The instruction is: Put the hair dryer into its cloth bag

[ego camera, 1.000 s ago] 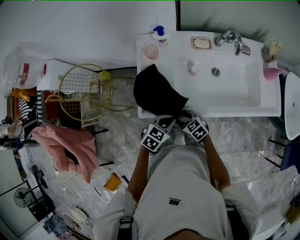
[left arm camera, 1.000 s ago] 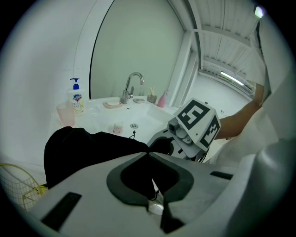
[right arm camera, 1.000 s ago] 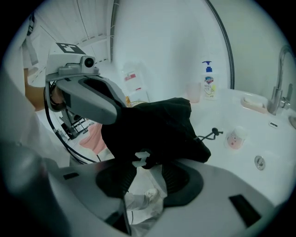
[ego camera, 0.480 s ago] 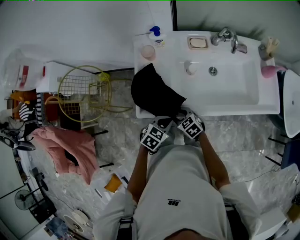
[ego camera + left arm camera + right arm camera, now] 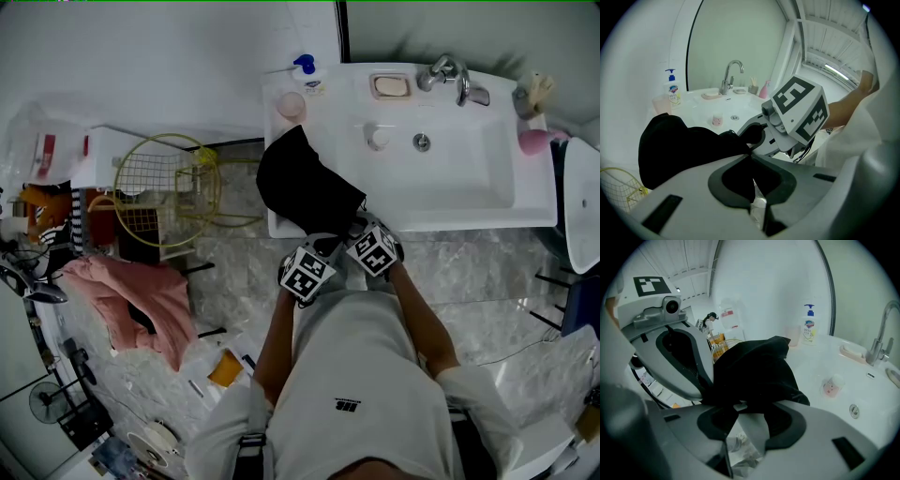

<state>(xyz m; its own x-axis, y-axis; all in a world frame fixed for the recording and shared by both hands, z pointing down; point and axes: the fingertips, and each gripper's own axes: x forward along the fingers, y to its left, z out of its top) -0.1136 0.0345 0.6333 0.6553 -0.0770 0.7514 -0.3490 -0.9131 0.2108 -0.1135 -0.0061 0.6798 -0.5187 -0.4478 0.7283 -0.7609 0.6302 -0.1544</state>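
Pinching the near edge of the black cloth bag (image 5: pixel 305 187) with the left gripper (image 5: pixel 328 247), jaws pressed fully together on the fabric; same with the right gripper (image 5: pixel 356 231) just beside it, jaws closed tight on that same edge; 2 marker cubes nearly touching. Draped over the front left corner of the white sink (image 5: pixel 469 211), bulging, partly hanging past the rim; hair dryer not to be made out. Behind, on the sink ledge, 1 soap dispenser (image 5: pixel 306 75); in the basin, 1 small cup (image 5: pixel 378 137); on the floor to the left, a wire basket (image 5: pixel 169 178) and pink cloth (image 5: pixel 141 300).
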